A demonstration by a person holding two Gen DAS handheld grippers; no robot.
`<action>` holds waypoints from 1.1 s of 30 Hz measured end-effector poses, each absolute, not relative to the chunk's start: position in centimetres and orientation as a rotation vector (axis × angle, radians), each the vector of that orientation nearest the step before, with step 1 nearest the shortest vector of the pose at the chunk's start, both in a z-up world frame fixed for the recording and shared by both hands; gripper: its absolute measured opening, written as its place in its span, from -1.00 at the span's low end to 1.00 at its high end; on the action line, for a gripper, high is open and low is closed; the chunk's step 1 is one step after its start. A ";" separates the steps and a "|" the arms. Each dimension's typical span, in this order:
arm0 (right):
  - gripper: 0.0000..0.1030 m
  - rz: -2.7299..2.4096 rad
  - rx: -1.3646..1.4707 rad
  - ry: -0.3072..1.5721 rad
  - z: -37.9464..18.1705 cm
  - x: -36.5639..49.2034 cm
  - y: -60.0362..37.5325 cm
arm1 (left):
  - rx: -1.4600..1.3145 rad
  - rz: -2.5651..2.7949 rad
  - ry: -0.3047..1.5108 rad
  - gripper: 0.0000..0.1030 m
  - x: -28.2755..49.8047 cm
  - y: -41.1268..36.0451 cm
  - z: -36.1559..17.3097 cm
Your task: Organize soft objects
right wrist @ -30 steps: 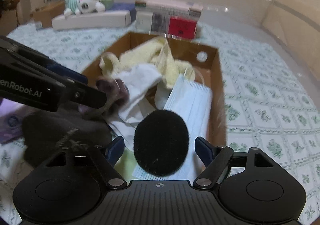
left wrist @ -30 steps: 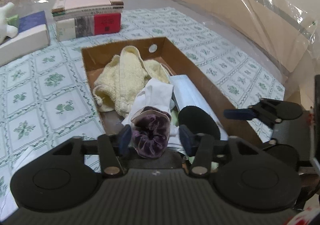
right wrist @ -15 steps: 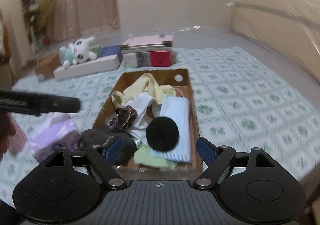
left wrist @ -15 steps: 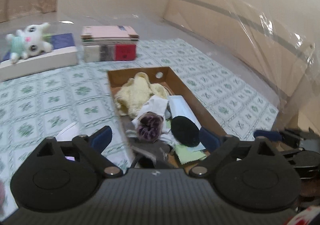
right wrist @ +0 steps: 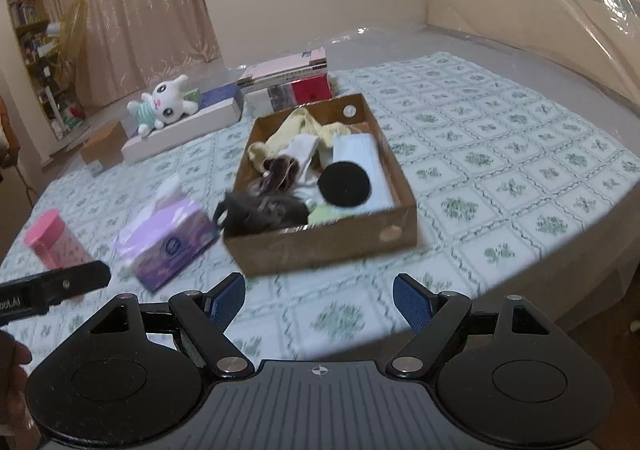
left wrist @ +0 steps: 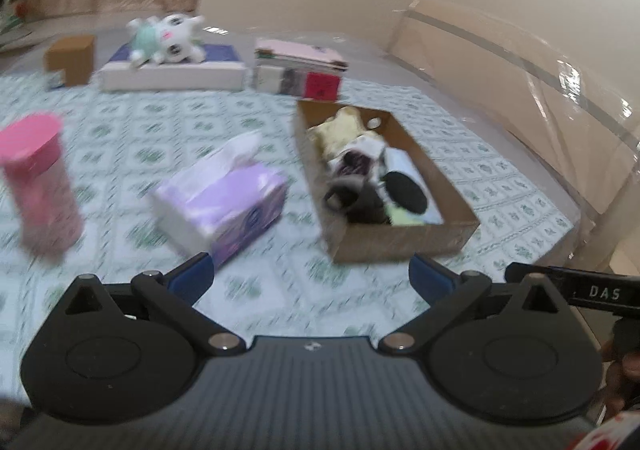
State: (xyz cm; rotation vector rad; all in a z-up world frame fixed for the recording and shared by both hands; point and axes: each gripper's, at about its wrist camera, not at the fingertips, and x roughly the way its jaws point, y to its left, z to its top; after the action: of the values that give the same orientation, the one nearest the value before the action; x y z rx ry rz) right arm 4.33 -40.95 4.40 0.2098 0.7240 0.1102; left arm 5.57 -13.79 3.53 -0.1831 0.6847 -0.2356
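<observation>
While my left gripper [left wrist: 310,276] hangs above the patterned bedspread [left wrist: 140,137] with nothing between its blue pads [left wrist: 188,277], its jaws have just been opening and now stand as wide as they go. My right gripper [right wrist: 319,298] is also spread wide and empty, held over the bedspread short of the cardboard box [right wrist: 328,246].

From the left wrist view the box sits at about one o'clock, well beyond my fingertips. From the right wrist view it lies at twelve o'clock. Inside it the soft things are heaped together: a pale yellow towel [right wrist: 298,125] at the far end, a white cloth [right wrist: 302,149] just nearer, a light blue face mask [right wrist: 362,153] along the right wall, and a round black pad [right wrist: 344,184] lying on the mask. A purple scrunchie [right wrist: 278,171] rests beside the white cloth, a dark grey cloth [right wrist: 262,211] fills the near left corner with a loop over the rim, and a light green cloth [right wrist: 326,214] shows at the near edge.

Outside the box, at ten o'clock in the right view, a purple tissue box [right wrist: 168,246] lies close to its left wall, and a pink cup [right wrist: 54,244] stands further left at nine o'clock. At eleven o'clock a white plush toy [right wrist: 162,105] lies on a flat white box [right wrist: 180,127], beside a stack of books [right wrist: 288,85] just behind the cardboard box. The left view is blurred.
</observation>
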 end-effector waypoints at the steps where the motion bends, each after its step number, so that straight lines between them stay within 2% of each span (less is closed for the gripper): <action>1: 0.57 0.111 0.199 0.724 4.4 3.9 -40.5 | -0.189 -0.221 0.691 0.99 4.9 -13.4 3.4; 14: 0.57 0.142 0.114 0.704 4.5 0.9 -35.3 | -0.155 -0.090 0.705 0.99 -0.3 -9.9 3.2; 33: 0.57 0.164 0.063 0.692 3.9 1.9 -32.8 | -0.161 -0.037 0.716 0.99 0.1 -9.2 2.2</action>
State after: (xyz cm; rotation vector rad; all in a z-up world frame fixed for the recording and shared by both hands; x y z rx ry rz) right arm 1.86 -32.83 3.90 0.0633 0.6924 0.1640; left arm 0.12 -9.24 2.15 -0.1612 0.7164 -0.0372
